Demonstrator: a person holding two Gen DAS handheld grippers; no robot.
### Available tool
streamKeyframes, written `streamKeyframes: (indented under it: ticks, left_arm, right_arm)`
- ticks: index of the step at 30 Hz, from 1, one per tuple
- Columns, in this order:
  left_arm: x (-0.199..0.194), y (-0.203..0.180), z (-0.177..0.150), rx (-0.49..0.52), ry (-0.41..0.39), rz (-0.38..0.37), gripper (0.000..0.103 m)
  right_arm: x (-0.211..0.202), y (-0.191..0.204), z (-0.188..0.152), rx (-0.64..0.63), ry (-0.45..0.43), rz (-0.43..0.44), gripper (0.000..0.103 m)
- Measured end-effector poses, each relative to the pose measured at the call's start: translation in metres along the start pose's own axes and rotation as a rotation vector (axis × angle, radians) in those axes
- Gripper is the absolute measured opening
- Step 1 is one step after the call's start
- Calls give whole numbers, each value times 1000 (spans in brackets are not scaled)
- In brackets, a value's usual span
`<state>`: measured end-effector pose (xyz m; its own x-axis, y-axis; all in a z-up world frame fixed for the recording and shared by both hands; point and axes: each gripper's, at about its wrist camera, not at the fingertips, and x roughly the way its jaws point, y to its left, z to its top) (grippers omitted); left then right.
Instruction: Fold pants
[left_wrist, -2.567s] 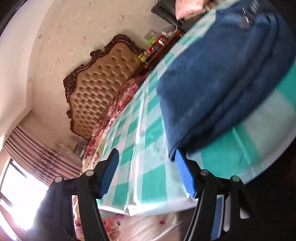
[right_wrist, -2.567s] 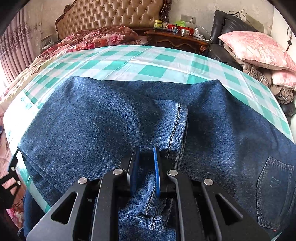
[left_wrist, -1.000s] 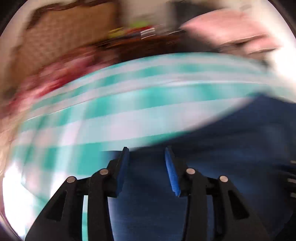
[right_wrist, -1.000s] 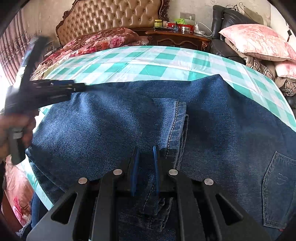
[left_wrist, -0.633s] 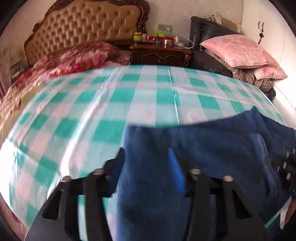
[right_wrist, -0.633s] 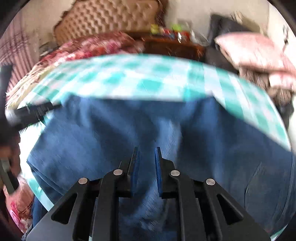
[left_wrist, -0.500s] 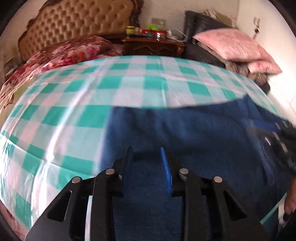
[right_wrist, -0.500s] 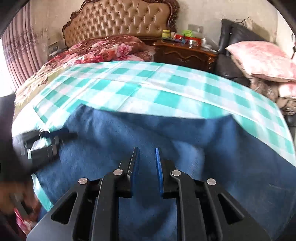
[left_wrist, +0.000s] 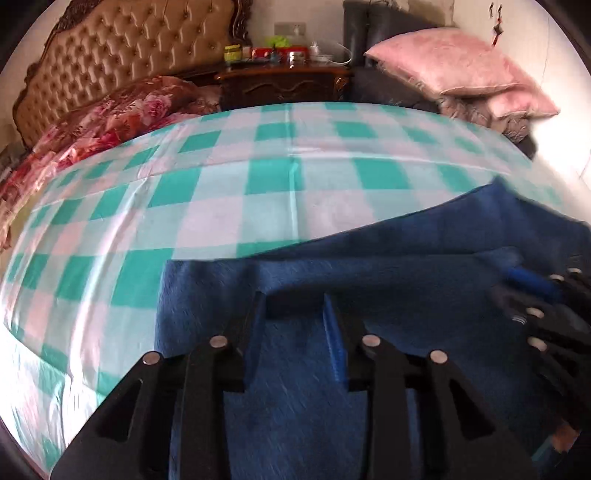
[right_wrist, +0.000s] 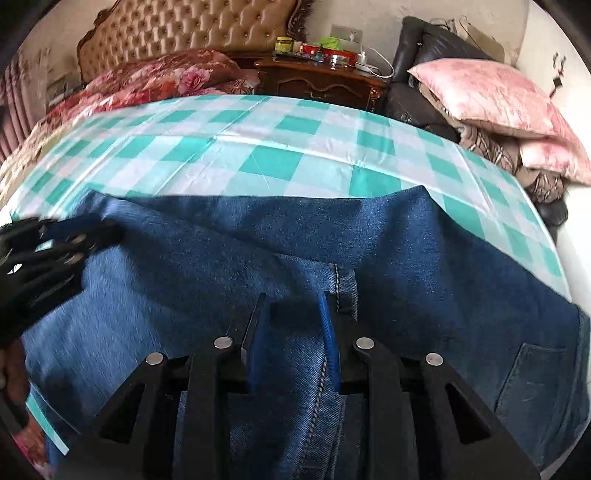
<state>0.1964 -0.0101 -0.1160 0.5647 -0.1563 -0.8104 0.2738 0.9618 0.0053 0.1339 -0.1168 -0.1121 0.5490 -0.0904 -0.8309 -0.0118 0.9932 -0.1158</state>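
Jeans (right_wrist: 424, 266) | laid folded on checked sheet (right_wrist: 266, 162) | left gripper (left_wrist: 293, 317) jaws just widened, nothing clamped | right gripper (right_wrist: 293, 314) jaws just parted, released over hem seam | risk: fold dragged askew if denim is snagged.

From my cameras I see a green and white checked sheet (right_wrist: 266, 166) that covers the bed up to its far edge, and beyond this edge a red quilt with flowers (right_wrist: 162, 81) lies in front of a padded brown headboard (right_wrist: 184, 26) with a dark carved frame. Beside the headboard stands a dark wooden nightstand (right_wrist: 325, 85) with small jars and containers (right_wrist: 317, 48) on its top. At the right edge of the bed I see a large pink pillow (right_wrist: 491, 96) that rests on other cushions, just beside a black leather seat (right_wrist: 432, 48).
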Motion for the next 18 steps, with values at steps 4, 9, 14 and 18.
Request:
streamKeyframes:
  ticks: [4, 9, 14, 18]
  left_arm:
    - [-13, 22, 4, -101, -29, 80, 38]
    - [-32, 34, -34, -88, -22, 45, 49]
    - [-41, 57, -60, -152, -47, 93, 55]
    - [-82, 52, -83, -144, -121, 28, 55]
  right_arm:
    - [2, -2, -1, 9, 0, 6, 25]
    - [3, -1, -2, 14, -4, 6, 25]
    - [0, -1, -3, 23, 3, 3, 25]
    - [-27, -8, -14, 65, -25, 8, 34]
